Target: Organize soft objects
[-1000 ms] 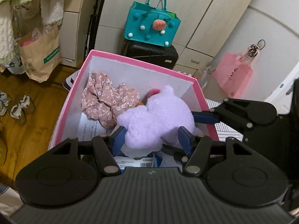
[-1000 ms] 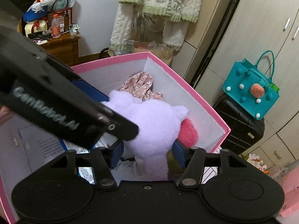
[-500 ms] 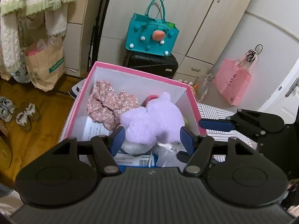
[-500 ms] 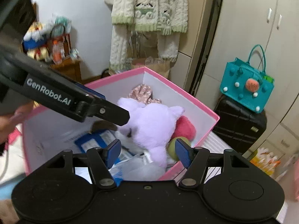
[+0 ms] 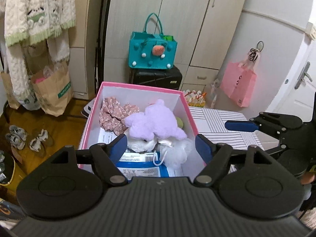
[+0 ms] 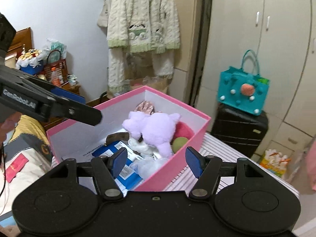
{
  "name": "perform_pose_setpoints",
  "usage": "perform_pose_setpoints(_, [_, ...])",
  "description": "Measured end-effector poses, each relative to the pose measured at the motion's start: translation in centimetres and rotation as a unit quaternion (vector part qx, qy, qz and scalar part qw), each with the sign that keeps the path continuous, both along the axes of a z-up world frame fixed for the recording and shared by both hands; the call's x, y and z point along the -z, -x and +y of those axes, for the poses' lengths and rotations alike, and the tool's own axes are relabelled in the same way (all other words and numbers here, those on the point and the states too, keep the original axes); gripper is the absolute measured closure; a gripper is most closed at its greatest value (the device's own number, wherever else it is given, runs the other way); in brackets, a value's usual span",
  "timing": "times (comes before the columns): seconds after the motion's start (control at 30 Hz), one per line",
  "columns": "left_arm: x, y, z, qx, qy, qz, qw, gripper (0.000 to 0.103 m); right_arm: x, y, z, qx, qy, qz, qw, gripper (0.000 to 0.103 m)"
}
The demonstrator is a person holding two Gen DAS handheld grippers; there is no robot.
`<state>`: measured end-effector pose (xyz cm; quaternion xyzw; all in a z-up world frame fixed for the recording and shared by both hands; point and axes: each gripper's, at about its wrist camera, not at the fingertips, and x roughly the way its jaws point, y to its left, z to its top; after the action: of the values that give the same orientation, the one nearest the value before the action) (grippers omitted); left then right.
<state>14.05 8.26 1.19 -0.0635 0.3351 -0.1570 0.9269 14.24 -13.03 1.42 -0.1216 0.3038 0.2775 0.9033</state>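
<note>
Left wrist view: purple plush toy (image 5: pixel 156 122) lies inside pink box (image 5: pixel 138 86). Left tool (image 5: pixel 161 145) and right tool (image 6: pixel 156 161) both spread, empty. Remaining soft items: none visible outside.

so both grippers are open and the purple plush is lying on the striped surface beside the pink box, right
Not quite. Both grippers, left and right, are open, but the purple plush lies inside the pink box, not on the striped surface. The left wrist view shows it.

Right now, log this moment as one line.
left tool: open, empty | right tool: open, empty | purple plush: in pink box | floral cloth: in box
</note>
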Motion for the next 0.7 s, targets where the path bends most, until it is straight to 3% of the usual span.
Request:
perform_pose_setpoints(0.13, [-1.1,2.4,-0.2,-0.001,-0.016,-0.021,0.9996,0.019,-1.0,1.9,-0.8,0.009,-0.008,-0.007,1.000,0.027])
perform_pose_setpoints(0.2, [-1.6,3.5,-0.2,0.002,-0.018,-0.030,0.9994,0.006,-1.4,3.1,-1.0,0.017,-0.008,-0.015,1.000,0.016])
perform_pose_setpoints(0.27, [-1.8,4.5,-0.1,0.002,-0.007,-0.034,0.9994,0.000,-1.7,3.9,-1.5,0.029,-0.014,-0.014,0.999,0.008])
perform_pose_setpoints(0.33, [-1.8,5.4,0.0,0.005,0.000,-0.036,0.9993,0.000,-1.7,4.6,-2.0,0.041,-0.025,-0.002,0.999,0.007])
perform_pose_setpoints(0.5, [-1.1,6.9,-0.7,-0.023,-0.038,-0.014,0.9989,0.000,-2.0,5.7,-2.5,0.102,-0.015,0.041,0.994,0.004])
perform_pose_setpoints(0.6, [-1.2,8.2,-0.7,-0.042,-0.054,-0.030,0.9972,0.000,-2.0,6.7,-2.4,0.131,0.031,0.040,0.990,0.004])
perform_pose_setpoints(0.7, [-1.5,10.0,-1.1,-0.052,-0.076,-0.061,0.9939,0.000,-1.9,8.3,-2.3,0.142,0.082,0.007,0.986,0.004])
